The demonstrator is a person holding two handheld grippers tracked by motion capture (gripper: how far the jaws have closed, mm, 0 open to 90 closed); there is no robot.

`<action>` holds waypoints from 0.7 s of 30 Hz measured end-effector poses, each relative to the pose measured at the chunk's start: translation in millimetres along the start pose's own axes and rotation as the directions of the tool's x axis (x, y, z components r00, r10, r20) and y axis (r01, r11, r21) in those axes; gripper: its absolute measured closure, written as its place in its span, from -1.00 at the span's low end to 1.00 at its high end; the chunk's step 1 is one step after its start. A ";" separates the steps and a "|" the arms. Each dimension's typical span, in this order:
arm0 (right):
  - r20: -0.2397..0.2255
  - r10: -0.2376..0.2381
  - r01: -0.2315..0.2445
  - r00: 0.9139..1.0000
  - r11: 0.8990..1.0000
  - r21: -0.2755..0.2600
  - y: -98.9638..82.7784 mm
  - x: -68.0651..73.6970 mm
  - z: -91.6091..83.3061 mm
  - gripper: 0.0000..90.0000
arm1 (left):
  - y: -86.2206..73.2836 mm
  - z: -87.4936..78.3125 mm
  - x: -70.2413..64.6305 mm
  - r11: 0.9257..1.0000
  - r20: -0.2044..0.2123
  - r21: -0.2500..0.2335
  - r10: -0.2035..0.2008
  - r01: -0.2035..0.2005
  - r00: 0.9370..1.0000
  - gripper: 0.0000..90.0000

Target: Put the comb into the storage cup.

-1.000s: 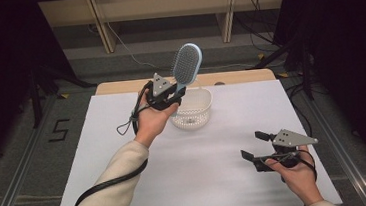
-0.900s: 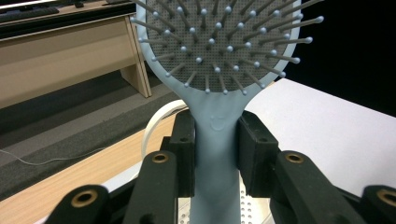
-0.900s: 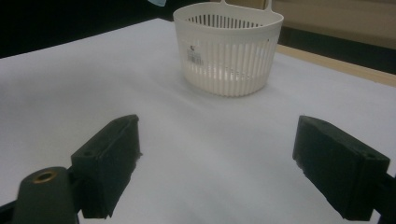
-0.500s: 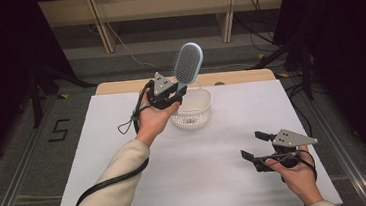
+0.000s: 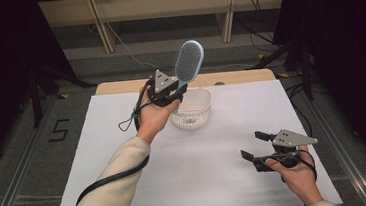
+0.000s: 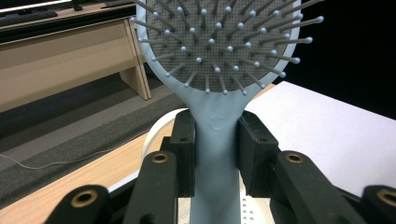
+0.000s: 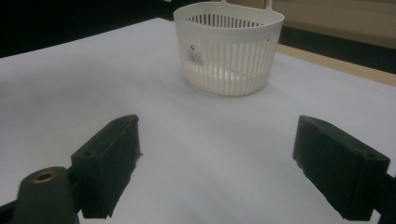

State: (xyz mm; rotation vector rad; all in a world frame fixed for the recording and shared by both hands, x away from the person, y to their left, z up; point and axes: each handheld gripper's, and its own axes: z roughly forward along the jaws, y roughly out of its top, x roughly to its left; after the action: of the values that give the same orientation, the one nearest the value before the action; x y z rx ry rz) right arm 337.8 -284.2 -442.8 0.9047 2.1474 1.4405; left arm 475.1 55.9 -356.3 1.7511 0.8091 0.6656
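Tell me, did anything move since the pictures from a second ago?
Nothing visibly changed. The left gripper stays shut on the handle of the blue hairbrush, held up over the white basket. The right gripper still rests open, with nothing in it, near the front right of the table.

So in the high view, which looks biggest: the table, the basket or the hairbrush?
1. Table: biggest by far.
2. Basket.
3. Hairbrush: its head looks a bit smaller than the basket, but it is held up nearer the camera, so that's unsure.
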 end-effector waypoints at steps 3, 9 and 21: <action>-0.002 0.002 -0.002 1.000 1.000 -0.001 0.0 0.2 0.2 -0.66 | 0.8 1.1 0.2 1.000 0.003 0.001 0.005 -0.005 1.000 0.55; -0.001 0.002 -0.002 1.000 1.000 -0.002 -0.1 0.0 0.2 -0.66 | 1.6 3.9 0.2 1.000 0.005 -0.005 0.008 -0.008 1.000 0.55; -0.002 0.002 -0.002 1.000 1.000 -0.001 -0.2 0.0 0.3 -0.65 | 1.3 6.1 2.1 1.000 -0.002 -0.004 0.008 -0.008 1.000 0.55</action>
State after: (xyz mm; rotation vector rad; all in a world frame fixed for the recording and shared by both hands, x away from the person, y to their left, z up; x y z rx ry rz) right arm 337.9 -284.0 -443.1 0.9060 2.1474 1.4433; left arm 481.3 53.7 -356.8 1.7512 0.8024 0.6735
